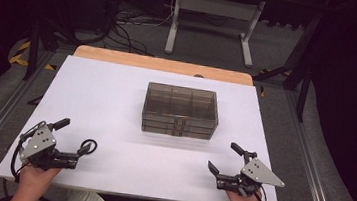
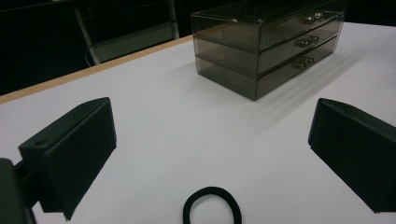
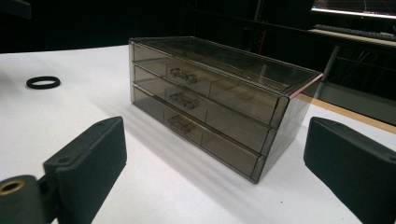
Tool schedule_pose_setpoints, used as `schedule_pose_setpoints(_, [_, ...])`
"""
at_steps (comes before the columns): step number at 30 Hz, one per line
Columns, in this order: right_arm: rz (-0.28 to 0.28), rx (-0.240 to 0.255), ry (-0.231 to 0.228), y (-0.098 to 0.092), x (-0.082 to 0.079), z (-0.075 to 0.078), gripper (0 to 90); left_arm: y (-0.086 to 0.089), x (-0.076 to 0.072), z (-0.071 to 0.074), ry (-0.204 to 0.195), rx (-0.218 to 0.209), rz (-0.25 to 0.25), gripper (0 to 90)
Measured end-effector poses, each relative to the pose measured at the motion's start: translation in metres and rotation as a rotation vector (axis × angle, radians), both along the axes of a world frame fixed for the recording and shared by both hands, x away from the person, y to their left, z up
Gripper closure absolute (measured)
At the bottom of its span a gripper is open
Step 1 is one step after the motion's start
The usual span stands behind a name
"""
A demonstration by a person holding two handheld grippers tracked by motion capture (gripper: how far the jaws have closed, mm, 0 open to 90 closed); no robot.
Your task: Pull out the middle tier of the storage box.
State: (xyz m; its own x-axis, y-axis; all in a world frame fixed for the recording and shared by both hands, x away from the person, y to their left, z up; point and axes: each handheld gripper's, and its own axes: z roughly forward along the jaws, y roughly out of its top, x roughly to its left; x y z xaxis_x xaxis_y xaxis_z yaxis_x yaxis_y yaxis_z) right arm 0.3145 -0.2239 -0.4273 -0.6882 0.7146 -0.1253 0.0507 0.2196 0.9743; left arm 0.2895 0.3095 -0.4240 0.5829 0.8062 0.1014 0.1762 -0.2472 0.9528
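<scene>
A black hair tie point(image 2: 212, 205) lies flat on the white bench point(image 1: 116, 104), right in front of the left gripper point(image 1: 75, 135). Its jaws are spread wide with nothing in them. The right gripper point(image 1: 223, 158) is spread wide and empty too. Both point at the smoky drawer box point(image 1: 180, 111) in the middle. No writing can be read on anything.

Glossy smoky clear-plastic drawer box point(image 1: 180, 111), matt white tabletop point(image 1: 106, 98), matt black hair band point(image 2: 212, 206)

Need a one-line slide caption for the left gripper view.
Open left gripper above a black hair tie, smoky three-drawer box beyond on the white table.
</scene>
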Motion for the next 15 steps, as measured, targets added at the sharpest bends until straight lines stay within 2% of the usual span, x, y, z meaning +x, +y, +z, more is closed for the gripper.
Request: schedule_pose_setpoints(15, [0.004, -0.017, -0.008, 0.0014, -0.0017, 0.0002, 6.8, -0.0002, -0.0001, 0.0004, -0.001, -0.001, -0.006, 1.8])
